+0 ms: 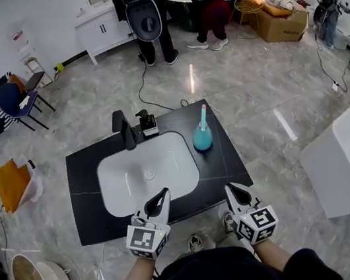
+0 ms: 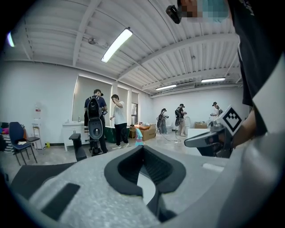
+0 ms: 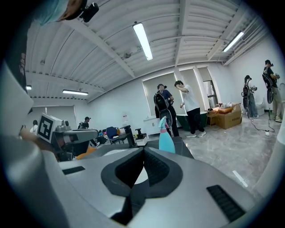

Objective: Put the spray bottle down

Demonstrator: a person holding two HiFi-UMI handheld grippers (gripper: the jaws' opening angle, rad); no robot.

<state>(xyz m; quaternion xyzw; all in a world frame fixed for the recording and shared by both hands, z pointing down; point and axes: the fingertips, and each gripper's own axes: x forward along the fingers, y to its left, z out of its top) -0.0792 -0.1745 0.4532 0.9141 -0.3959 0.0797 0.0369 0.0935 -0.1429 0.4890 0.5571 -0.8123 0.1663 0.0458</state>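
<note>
Already down: spray bottle (image 1: 202, 136) stands upright on counter (image 1: 227, 163), just right of the sink (image 1: 147, 174). My left gripper (image 1: 161, 197) and right gripper (image 1: 232, 190) are both closed and empty at the near edge. I'd keep them clear and avoid bumping it.

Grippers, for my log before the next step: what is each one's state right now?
Left gripper: closed, holding nothing.
Right gripper: closed, holding nothing.

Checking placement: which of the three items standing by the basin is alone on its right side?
The teal spray bottle, by the basin's right rear corner. The black faucet and the pump dispenser stand together behind the basin.
</note>
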